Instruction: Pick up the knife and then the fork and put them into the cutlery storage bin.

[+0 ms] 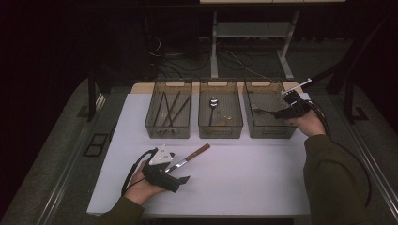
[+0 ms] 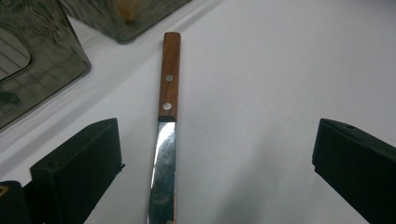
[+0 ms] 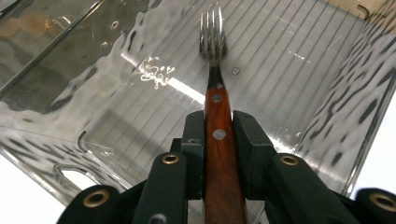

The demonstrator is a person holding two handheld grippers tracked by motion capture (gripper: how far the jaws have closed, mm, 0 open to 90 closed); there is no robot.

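- Near the front edge of the table [image 1: 244,187], toward its left corner, the left claw [image 1: 180,179] sits low with its jaws wide open.
- Between those jaws lies a knife [image 2: 166,126]. It rests flat on the table, and neither jaw touches it.
- Its brown wooden handle [image 2: 170,74] points toward the three clear bins along the back edge.
- By the back right corner, the right claw [image 3: 218,135] is squeezed tight on a fork [image 3: 215,70].
- That claw holds the fork by its wooden handle, with the prongs poking into the right bin [image 1: 248,123].
- The middle bin [image 1: 220,131] holds a spoon [image 1: 213,104], and the left bin [image 1: 168,132] holds thin dark sticks.
- I think the knife is light and stiff, so it will not bend.
- Its shiny blade [image 2: 162,177] looks smooth and slippery, and thin too.
- The wooden handle is thicker and less slick, so that looks like the best spot to grab.
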